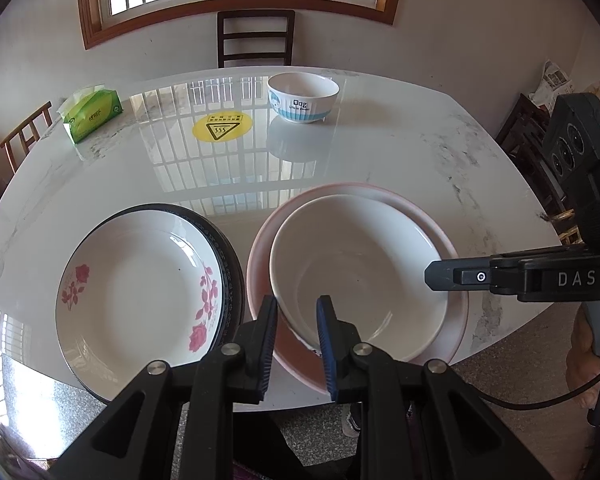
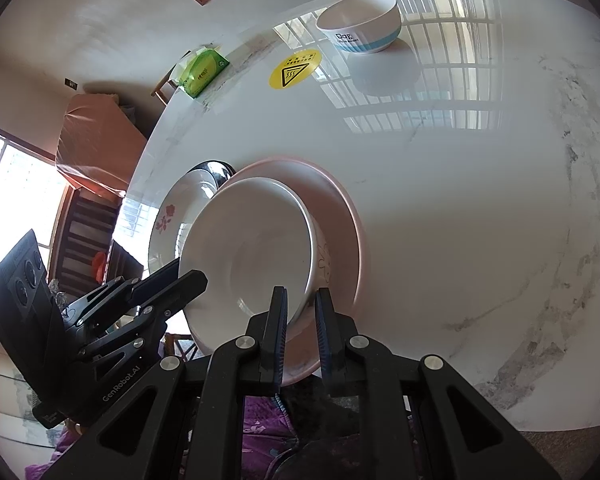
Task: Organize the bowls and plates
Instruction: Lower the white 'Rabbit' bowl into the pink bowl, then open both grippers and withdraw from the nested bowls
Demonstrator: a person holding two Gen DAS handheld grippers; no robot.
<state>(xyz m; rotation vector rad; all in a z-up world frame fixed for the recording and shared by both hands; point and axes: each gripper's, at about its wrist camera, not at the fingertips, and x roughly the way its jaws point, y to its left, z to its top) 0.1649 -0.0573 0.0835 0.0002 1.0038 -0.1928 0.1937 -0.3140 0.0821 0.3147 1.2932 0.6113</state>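
A white bowl [image 1: 356, 264] sits inside a pink plate [image 1: 456, 248] at the table's near edge. My left gripper [image 1: 298, 332] straddles the bowl's near rim, one finger inside and one outside, pinching it. My right gripper [image 2: 302, 320] straddles the same bowl's [image 2: 256, 252] rim from the right side, above the pink plate [image 2: 340, 208]. A white plate with pink roses [image 1: 140, 284] rests on a dark-rimmed plate [image 1: 232, 256] to the left. A small white bowl with a blue band [image 1: 303, 97] stands at the far side; it also shows in the right wrist view [image 2: 362, 22].
A green tissue pack [image 1: 92, 114] lies at the far left of the marble table [image 1: 400, 152]. A yellow warning sticker [image 1: 222, 126] is near the middle. A dark chair [image 1: 255, 38] stands behind the table, under a window.
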